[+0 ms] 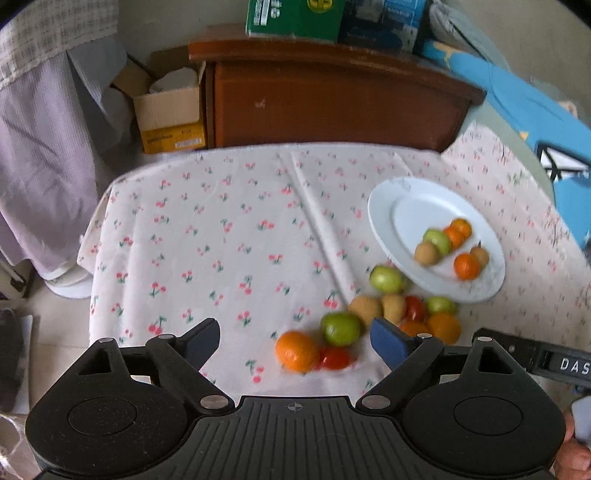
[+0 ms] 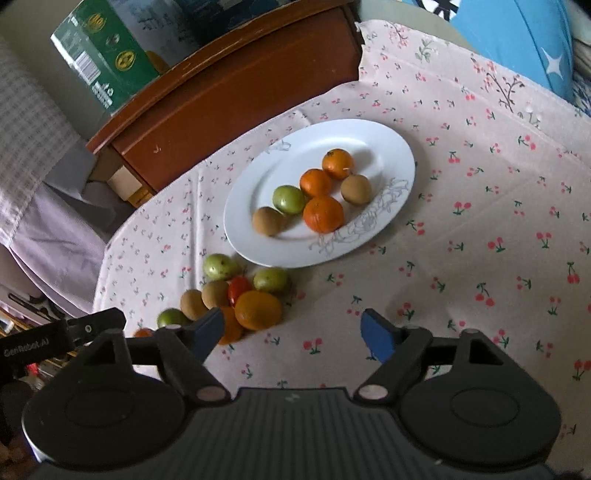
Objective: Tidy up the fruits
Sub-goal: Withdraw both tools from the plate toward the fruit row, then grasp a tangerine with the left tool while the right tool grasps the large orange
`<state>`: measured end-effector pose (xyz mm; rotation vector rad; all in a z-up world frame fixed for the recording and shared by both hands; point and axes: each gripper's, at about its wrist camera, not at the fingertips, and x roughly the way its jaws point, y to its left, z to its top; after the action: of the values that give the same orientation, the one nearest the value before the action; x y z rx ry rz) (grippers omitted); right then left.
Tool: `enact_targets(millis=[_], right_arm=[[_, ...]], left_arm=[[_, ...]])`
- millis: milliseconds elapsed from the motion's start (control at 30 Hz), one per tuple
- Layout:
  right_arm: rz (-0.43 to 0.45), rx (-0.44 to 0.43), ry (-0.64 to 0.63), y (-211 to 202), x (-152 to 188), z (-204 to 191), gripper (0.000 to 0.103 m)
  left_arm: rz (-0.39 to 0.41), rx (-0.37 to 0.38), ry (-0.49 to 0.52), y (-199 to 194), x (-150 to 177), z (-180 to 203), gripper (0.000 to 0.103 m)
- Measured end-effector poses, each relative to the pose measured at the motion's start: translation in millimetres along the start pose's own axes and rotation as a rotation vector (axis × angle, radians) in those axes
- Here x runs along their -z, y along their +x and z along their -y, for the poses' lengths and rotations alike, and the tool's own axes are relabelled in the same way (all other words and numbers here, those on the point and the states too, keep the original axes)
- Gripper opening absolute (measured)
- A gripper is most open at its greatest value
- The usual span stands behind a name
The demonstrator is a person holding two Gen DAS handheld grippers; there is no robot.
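A white plate (image 2: 258,236) (image 1: 384,210) on the cherry-print tablecloth holds several fruits: oranges (image 2: 323,214), a green fruit (image 2: 289,199) and brown fruits (image 2: 268,220). A loose pile lies below its left edge: green fruits (image 2: 220,266), brown fruits, a red tomato (image 2: 239,288) and an orange (image 2: 258,309). In the left wrist view an orange (image 1: 297,350), a red tomato (image 1: 335,358) and a green fruit (image 1: 340,328) lie between the fingers. My left gripper (image 1: 295,338) is open above them. My right gripper (image 2: 291,328) is open and empty, right of the pile.
A brown wooden cabinet (image 1: 332,99) stands behind the table with green and blue boxes (image 1: 295,18) on top. A cardboard box (image 1: 170,110) sits on the floor left of it. Blue fabric (image 2: 517,40) lies at the far right. The table's left edge drops off near purple cloth (image 1: 40,166).
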<state>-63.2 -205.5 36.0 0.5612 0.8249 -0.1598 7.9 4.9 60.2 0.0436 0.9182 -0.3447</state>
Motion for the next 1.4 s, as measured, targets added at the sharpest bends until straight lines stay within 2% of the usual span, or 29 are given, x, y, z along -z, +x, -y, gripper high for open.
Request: enact_targets(millis=[233,533,667,933,1000,1167,1300,1400], right_arm=[[-0.017,-0.036,0.009,12,11,-2,0.089],[0.059,-0.019,-0.07,19,12,-16,0.088],[0.067,-0.018,-0.068,22,11,-16,0.08],[0.079,-0.003,-0.081,30,11,-18,0.069],[0.082,0.005,-0.099,31,12,-20,0.062],[0.078,-0.008,-0.104,32,12,-21,0.045],[0.073,-0.029,-0.104,31,12,-23,0.034],[0.067,-0.035,-0.101,31,11,-24,0.034]], left_arm=[[-0.049,-0.018,-0.022,11,7,-12,0.09],[-0.006,-0.033,0.012,15,12,-10,0.085],[-0.007,0.006,-0.003,18,13,-11,0.073],[-0.026,0.036,-0.017,29,16,-9,0.058],[-0.02,0.042,-0.019,31,16,-9,0.057],[-0.016,0.081,-0.031,32,15,-9,0.039],[-0.008,0.083,-0.01,31,16,-6,0.036],[-0.006,0.088,-0.006,31,16,-6,0.036]])
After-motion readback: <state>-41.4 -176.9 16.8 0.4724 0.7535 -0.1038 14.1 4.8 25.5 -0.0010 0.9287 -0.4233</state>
